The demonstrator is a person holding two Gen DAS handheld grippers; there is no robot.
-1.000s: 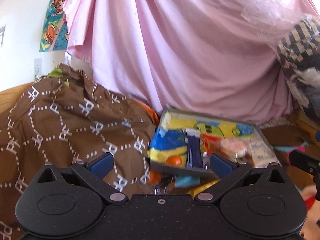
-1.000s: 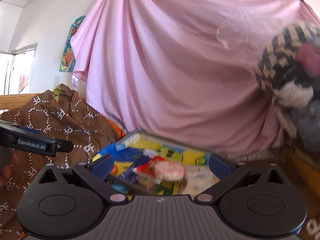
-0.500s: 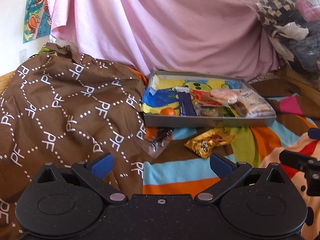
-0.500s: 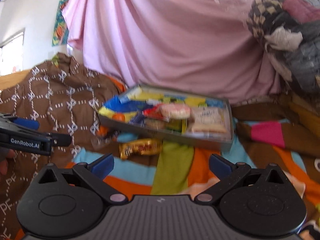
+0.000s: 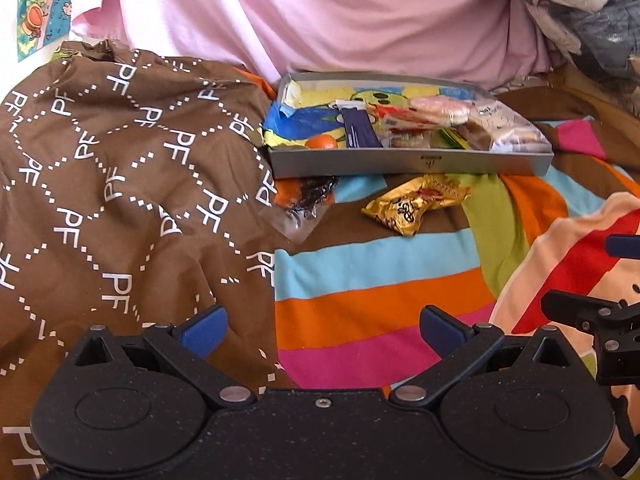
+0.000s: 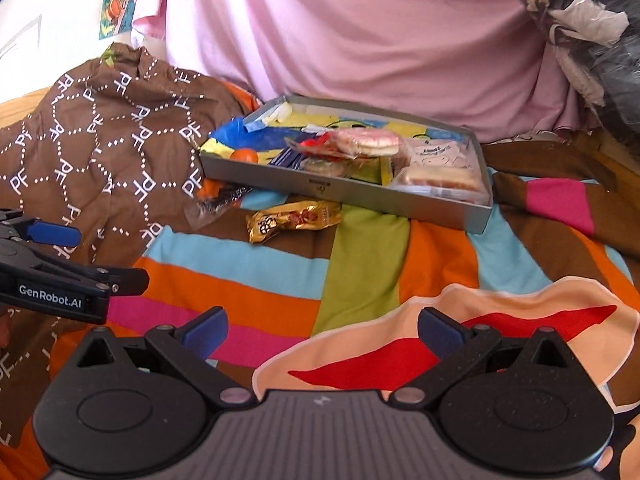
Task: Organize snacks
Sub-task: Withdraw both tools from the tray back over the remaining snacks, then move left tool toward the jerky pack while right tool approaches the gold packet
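A shallow grey tray (image 5: 408, 161) (image 6: 360, 196) holding several wrapped snacks lies on the striped blanket at the back. In front of it lie a gold snack packet (image 5: 416, 202) (image 6: 294, 218) and, to its left, a clear bag with dark and orange contents (image 5: 304, 200) (image 6: 218, 198). My left gripper (image 5: 322, 328) is open and empty, well short of the packets. My right gripper (image 6: 322, 330) is open and empty too, low over the blanket, nearer than the gold packet. The right gripper's side shows at the right edge of the left wrist view.
A brown cloth printed with white letters (image 5: 120, 160) (image 6: 100, 136) is heaped on the left. A pink sheet (image 5: 340, 16) hangs behind the tray. A pile of dark and checked clothes (image 6: 588, 32) sits at the upper right. The striped blanket (image 5: 380, 288) covers the foreground.
Both grippers have pulled back and tilted down from close to the tray. The gold packet, the clear bag and the blanket have come into view. Both stayed open.
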